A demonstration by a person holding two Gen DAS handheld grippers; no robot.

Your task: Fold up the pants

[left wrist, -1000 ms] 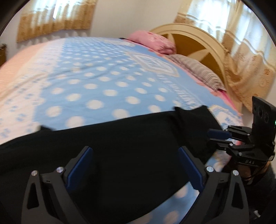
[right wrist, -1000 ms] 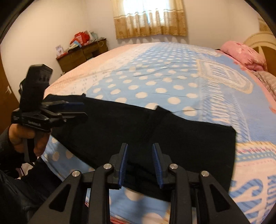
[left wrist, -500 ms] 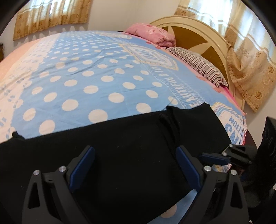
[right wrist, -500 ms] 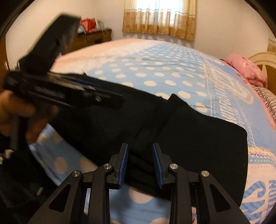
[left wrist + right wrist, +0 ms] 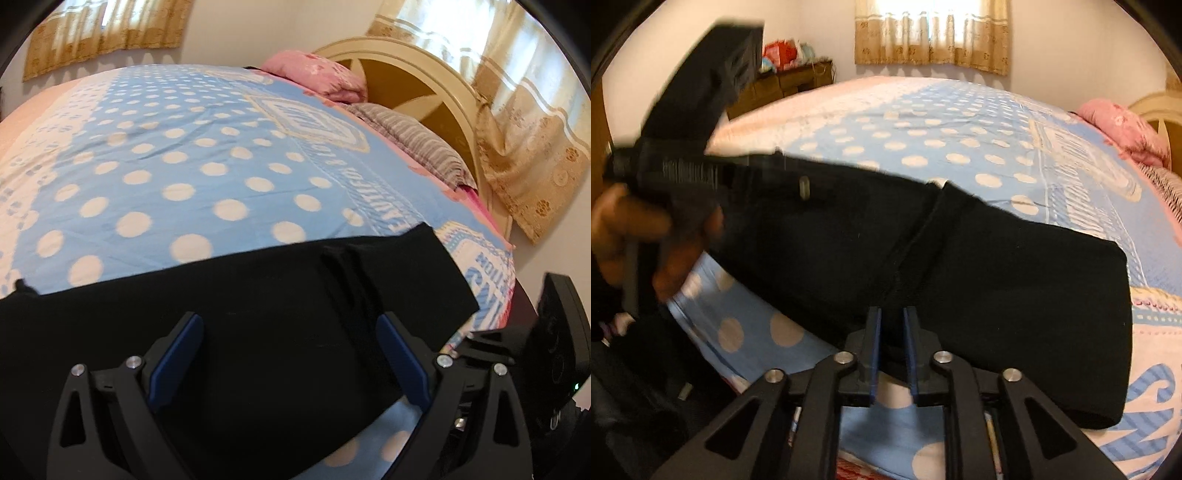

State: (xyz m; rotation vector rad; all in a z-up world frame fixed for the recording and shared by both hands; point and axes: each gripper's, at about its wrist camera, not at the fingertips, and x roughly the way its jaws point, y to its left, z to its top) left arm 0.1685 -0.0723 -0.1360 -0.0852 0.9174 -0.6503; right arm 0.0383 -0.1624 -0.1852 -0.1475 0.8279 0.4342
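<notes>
Black pants (image 5: pixel 258 295) lie flat across the near edge of the bed, with a seam ridge (image 5: pixel 916 236) running toward me. My left gripper (image 5: pixel 288 321) hovers over the pants with its jaws wide open and nothing between them. The right wrist view catches it blurred at upper left, in a hand (image 5: pixel 624 229). My right gripper (image 5: pixel 892 314) stands low at the pants' near edge, on the seam. Its blue pads (image 5: pixel 874 332) leave a narrow gap with black cloth showing behind it, and I see no pinch. Its body appears at the right edge of the left wrist view (image 5: pixel 491 339).
The bed cover (image 5: pixel 184 166) is blue with white dots. A pink pillow (image 5: pixel 325 77) and a striped pillow (image 5: pixel 413 140) lie by the cream headboard (image 5: pixel 417 81). A wooden dresser (image 5: pixel 790 81) stands by the far wall, and curtains (image 5: pixel 931 37) hang at the window.
The left gripper has swung in over the pants and fills more of the right wrist view. The right gripper has sunk toward the pants' near edge. Neither pair of jaws has changed its gap.
</notes>
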